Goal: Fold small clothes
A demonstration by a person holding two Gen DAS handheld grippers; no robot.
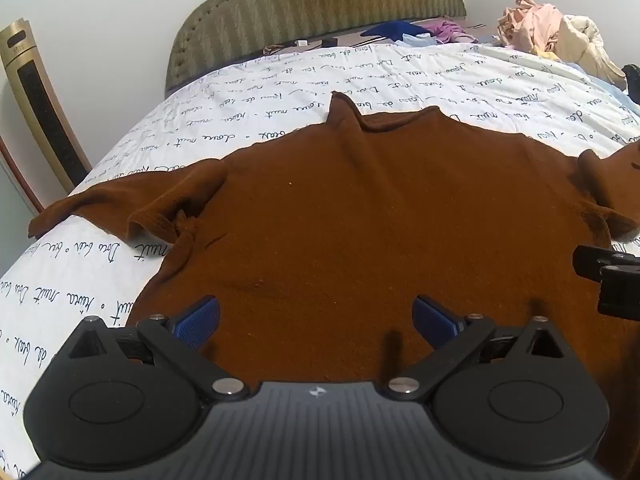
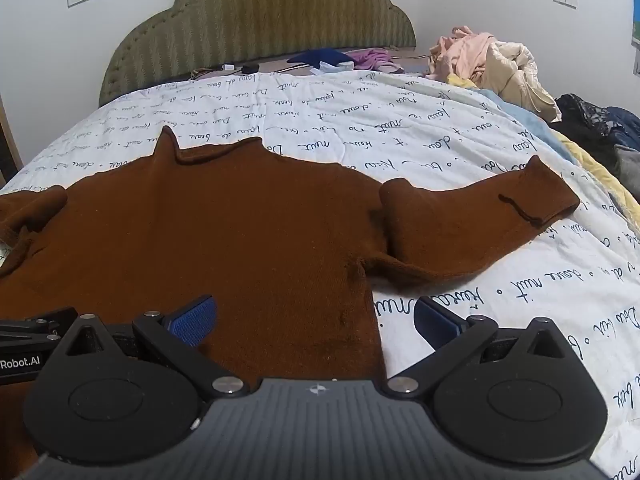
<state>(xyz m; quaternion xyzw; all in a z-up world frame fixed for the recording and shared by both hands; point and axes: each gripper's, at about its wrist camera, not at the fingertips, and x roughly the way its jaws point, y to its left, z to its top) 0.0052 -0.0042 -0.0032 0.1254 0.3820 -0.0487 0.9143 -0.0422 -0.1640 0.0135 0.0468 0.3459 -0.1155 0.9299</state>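
Two grippers — left gripper [image 1: 316, 320] and right gripper [image 2: 316, 320] — are held wide open, empty, above the brown sweater's [image 1: 360, 216] hem. It is spread flat on the bed [image 2: 400, 136], unfolded; a sleeve must be gripped next.

Home bedroom: bed with script-print quilt [image 2: 400, 128], padded headboard [image 2: 256, 20], clothes pile [image 2: 488, 64].

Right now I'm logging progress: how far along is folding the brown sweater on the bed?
Done: the brown sweater lies spread flat on the white bedspread, both sleeves out to the sides. In hand: nothing; the left gripper and right gripper are both open at its near end, gripping no cloth. Left: every fold, sleeves and body. The clothes pile near the headboard looks unfolded too.
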